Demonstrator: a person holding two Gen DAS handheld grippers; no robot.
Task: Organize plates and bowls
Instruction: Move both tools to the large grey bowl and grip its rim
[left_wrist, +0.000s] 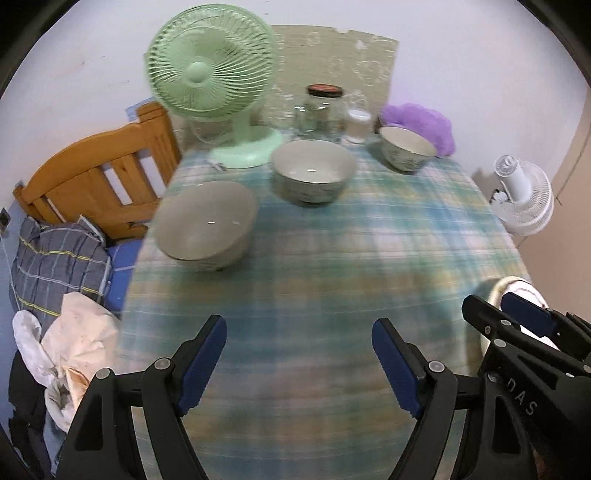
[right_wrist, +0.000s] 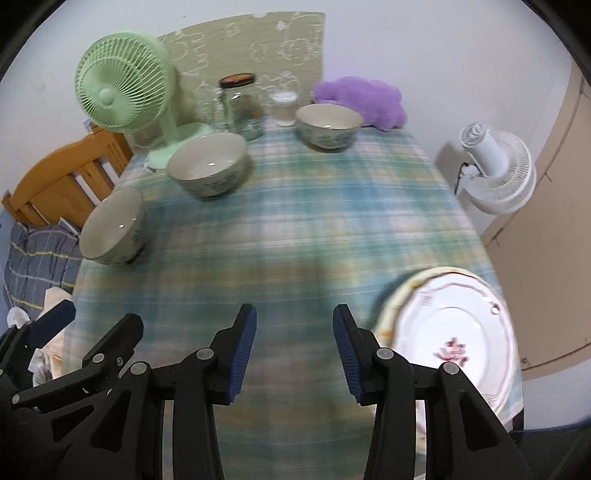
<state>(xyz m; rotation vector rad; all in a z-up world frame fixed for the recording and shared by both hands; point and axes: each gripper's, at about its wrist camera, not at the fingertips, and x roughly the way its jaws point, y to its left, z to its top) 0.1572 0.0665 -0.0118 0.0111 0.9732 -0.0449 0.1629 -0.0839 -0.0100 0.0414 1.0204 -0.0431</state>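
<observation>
Bowls: three glazed round ceramic bowls along table's far and left edges
Plates: stacked white floral plates at near right corner
Cloth: woven green-blue plaid tablecloth
Left gripper: fingers spread, empty
Right gripper: fingers apart, empty

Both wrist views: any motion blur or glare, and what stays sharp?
Left wrist: tablecloth and bowls smeared by motion, left gripper crisp, small highlights in the nearest bowl. Right wrist: same smear, plate edge ghosted, right gripper sharp; fisheye bends the table edges in both.
</observation>
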